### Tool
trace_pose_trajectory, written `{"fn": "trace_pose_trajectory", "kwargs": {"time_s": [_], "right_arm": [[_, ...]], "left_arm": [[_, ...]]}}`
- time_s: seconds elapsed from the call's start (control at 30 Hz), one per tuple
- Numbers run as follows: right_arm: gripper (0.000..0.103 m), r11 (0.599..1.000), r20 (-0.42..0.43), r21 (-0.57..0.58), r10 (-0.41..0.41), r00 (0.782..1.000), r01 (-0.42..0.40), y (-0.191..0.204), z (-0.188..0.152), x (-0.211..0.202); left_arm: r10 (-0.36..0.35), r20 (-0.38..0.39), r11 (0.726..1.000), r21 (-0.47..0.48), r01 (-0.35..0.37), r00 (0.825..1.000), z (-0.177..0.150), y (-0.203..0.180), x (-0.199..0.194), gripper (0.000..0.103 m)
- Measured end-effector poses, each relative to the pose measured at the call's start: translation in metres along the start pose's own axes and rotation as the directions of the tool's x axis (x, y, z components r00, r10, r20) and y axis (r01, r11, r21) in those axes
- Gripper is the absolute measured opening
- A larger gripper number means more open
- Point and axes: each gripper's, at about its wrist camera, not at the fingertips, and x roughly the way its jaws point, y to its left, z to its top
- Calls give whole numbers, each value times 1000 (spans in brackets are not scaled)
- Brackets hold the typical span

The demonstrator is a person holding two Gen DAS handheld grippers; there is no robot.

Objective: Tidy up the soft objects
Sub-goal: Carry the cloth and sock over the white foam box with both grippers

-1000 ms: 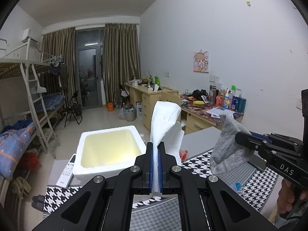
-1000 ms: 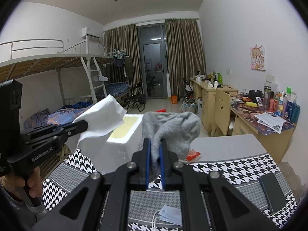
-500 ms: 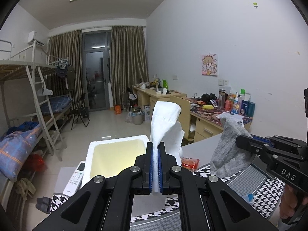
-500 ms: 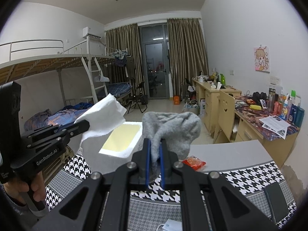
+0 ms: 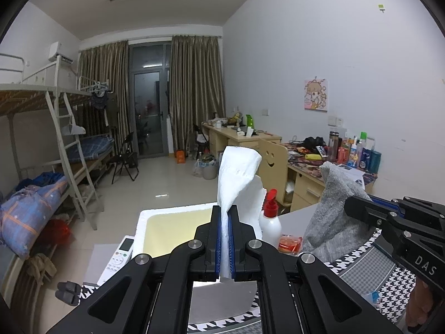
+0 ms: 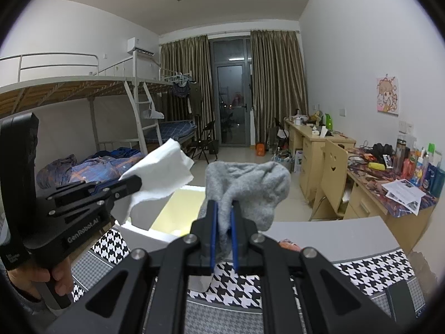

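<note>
My left gripper [image 5: 224,217] is shut on a white paper towel [image 5: 236,178] that stands up between its blue pads; the towel also shows in the right wrist view [image 6: 161,178]. My right gripper [image 6: 222,208] is shut on a grey sock [image 6: 247,186], which also shows at the right of the left wrist view [image 5: 333,208]. Both are held in the air above the table, just in front of an open white foam box [image 5: 167,220] with a yellowish inside, also in the right wrist view [image 6: 178,208].
A houndstooth cloth [image 6: 236,278] covers the table. A white bottle with a red pump [image 5: 269,222], a red packet [image 5: 289,243] and a remote control [image 5: 119,258] lie by the box. A dark phone [image 6: 400,303] lies at the right. Desks, chair and bunk beds stand behind.
Both grippers have risen and tilted up with their cloths still held. The foam box now sits lower in both views, and the pump bottle has come into the left wrist view.
</note>
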Motion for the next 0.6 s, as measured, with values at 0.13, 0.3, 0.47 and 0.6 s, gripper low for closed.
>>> {"fn": "trace_pose_trajectory", "kwargs": {"time_s": [0.13, 0.3, 0.47, 0.6], "right_arm": [[11, 1000, -6, -12, 1, 1000, -1, 3, 2, 8], [11, 1000, -7, -17, 4, 1000, -4, 6, 5, 17], [11, 1000, -16, -15, 14, 1000, -14, 10, 5, 26], [11, 1000, -31, -19, 22, 999, -23, 15, 6, 34]], "left_arm": [[27, -1, 1000, -4, -27, 1000, 2, 0, 5, 5], [59, -5, 998, -8, -59, 998, 4, 4, 10, 5], [89, -21, 996, -28, -90, 996, 6, 10, 19, 5], [117, -44, 992, -39, -119, 992, 4, 16, 30, 5]]}}
